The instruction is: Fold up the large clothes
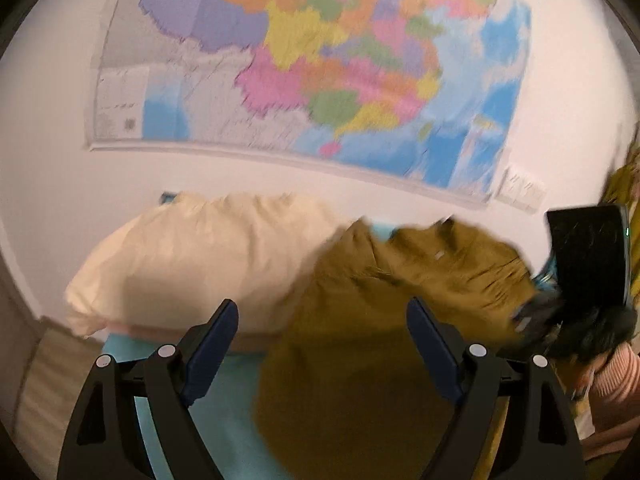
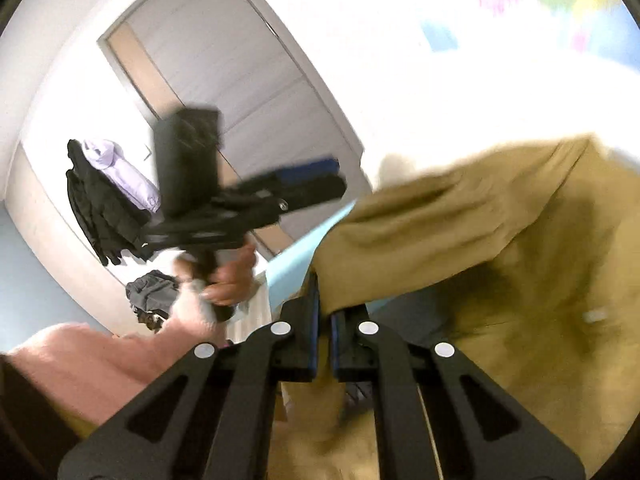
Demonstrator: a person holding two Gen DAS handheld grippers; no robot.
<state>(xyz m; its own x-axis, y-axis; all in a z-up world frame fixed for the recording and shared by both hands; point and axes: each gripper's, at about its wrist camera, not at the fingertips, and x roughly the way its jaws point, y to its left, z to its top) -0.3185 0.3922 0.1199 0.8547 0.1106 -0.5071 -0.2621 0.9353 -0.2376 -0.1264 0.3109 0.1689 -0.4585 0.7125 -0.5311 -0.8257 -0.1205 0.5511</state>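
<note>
A large olive-mustard garment (image 1: 360, 320) lies crumpled on a light blue bed sheet (image 1: 224, 400), in front of my left gripper (image 1: 322, 320), which is open and empty above it. My right gripper (image 2: 324, 304) is shut on an edge of the same garment (image 2: 500, 260) and holds it lifted. The right gripper also shows at the right edge of the left wrist view (image 1: 580, 280). The left gripper shows in the right wrist view (image 2: 256, 196), held by a hand to the left.
A cream pillow (image 1: 200, 256) lies at the head of the bed against a white wall with a coloured map (image 1: 320, 64). Dark and lilac clothes (image 2: 104, 196) hang by a door (image 2: 240, 80). A pink-sleeved arm (image 2: 80, 360) is at lower left.
</note>
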